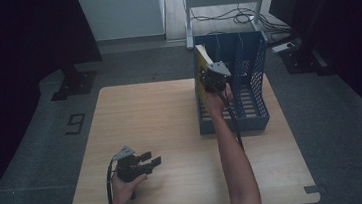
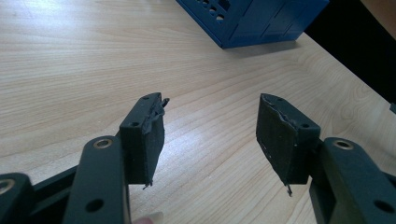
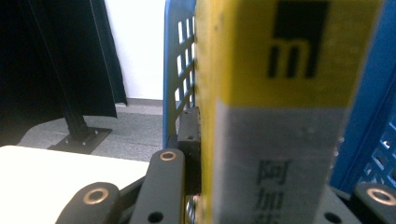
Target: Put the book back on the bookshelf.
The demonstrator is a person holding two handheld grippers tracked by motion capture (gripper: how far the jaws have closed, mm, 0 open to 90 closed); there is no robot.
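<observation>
A: High view, near edge: left claw (image 1: 150,161) low over the counter (image 1: 172,133), jaws spread, nothing between them. Hand (image 1: 124,185) behind it, cable trailing back.

B: Left gripper view agrees. Bare wood between both pads (image 2: 149,140); blue rack corner (image 2: 252,23) at the far end.

A: Farther out, right forearm (image 1: 235,162) stretches to the blue file rack (image 1: 253,65) at the counter's far right. Right claw (image 1: 211,76) sits at the leftmost compartment.

B: Right gripper view: right claw pinching a yellow and grey book (image 3: 275,116) by its spine, upright, just beside the perforated side wall (image 3: 180,70) of the rack.

A: Book (image 1: 201,62) inside the leftmost compartment, top poking above the rim.
</observation>
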